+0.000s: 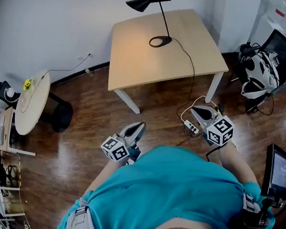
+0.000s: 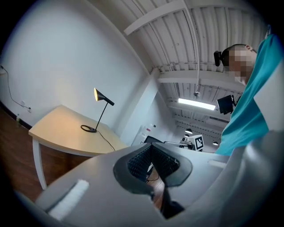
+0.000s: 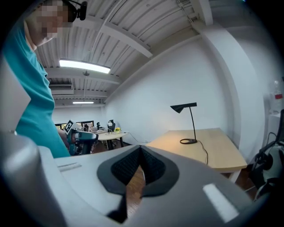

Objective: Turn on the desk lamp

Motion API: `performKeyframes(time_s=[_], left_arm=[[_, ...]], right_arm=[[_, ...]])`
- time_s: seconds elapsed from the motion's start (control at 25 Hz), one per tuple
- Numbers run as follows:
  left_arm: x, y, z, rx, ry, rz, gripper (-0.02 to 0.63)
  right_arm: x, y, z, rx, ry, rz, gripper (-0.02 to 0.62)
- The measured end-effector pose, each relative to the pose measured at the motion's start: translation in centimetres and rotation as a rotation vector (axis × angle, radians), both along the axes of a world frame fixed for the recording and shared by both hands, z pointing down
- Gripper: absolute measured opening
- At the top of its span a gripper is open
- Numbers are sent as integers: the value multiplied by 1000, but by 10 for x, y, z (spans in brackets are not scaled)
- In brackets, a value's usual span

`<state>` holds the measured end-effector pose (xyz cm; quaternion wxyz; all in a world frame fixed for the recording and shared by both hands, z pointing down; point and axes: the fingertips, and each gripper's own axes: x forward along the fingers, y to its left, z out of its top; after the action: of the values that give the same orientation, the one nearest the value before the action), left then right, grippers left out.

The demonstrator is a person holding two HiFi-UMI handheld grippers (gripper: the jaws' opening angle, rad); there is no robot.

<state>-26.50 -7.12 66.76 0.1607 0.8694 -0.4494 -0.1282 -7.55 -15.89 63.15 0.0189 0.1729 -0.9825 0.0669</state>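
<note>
Head view, left to right. A round side table (image 1: 34,106) stands at 9 o'clock, well apart from the work area.

The left gripper (image 1: 137,127) is held close to the person's body at 6 o'clock. In the left gripper view (image 2: 153,148) its pads meet at the tips with nothing between them.

The desk lamp (image 1: 164,19) stands at 12 o'clock, on the far half of the wooden desk (image 1: 138,65). It has a black cone shade (image 1: 143,5), a thin slanted stem and a ring base (image 1: 160,41). A warm pool of light lies on the desk under the shade, and the shade's inside glows in the left gripper view. The lamp is therefore judged to be lit already.

Its cord (image 1: 192,66) runs off the near edge towards a power strip (image 1: 191,126) on the floor.

The right gripper (image 1: 199,112) is at 5 o'clock, over the floor near that strip. Its view (image 3: 140,153) shows the jaws closed and empty. Both tools are well short of the desk.

Handling, as judgement: the lamp looks light and stiff. With so thin a stem it would tip under a sideways push. Hold it at the base, not the shade. No view shows where the switch is.

A chair carrying a bag (image 1: 261,73) stands at 2 o'clock and a small screen (image 1: 281,171) at 4 o'clock.

Writing: none can be read. The cubes carry square marker patterns only, and no brand shows on the lamp
</note>
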Motion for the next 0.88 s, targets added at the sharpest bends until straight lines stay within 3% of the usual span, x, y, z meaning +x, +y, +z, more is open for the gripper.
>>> performKeyframes(time_s=[0.12, 0.32, 0.48, 0.6, 0.72, 0.88], left_arm=[[-16, 66, -2, 42, 10, 16, 2], [-30, 175, 38, 73, -16, 51, 2], [-102, 242, 58, 52, -10, 67, 2], [-149, 267, 49, 28, 24, 65, 2], [-147, 298, 45, 44, 41, 84, 2], [-115, 389, 67, 101, 33, 118, 2]], right_arm=[[-21, 67, 1, 14, 19, -5, 2], [-48, 170, 40, 26, 23, 8, 2], [-111, 239, 57, -32, 43, 21, 2], [-148, 270, 36, -51, 76, 39, 3], [-141, 302, 24, -51, 87, 81, 2], [-111, 401, 55, -7, 79, 111, 2]])
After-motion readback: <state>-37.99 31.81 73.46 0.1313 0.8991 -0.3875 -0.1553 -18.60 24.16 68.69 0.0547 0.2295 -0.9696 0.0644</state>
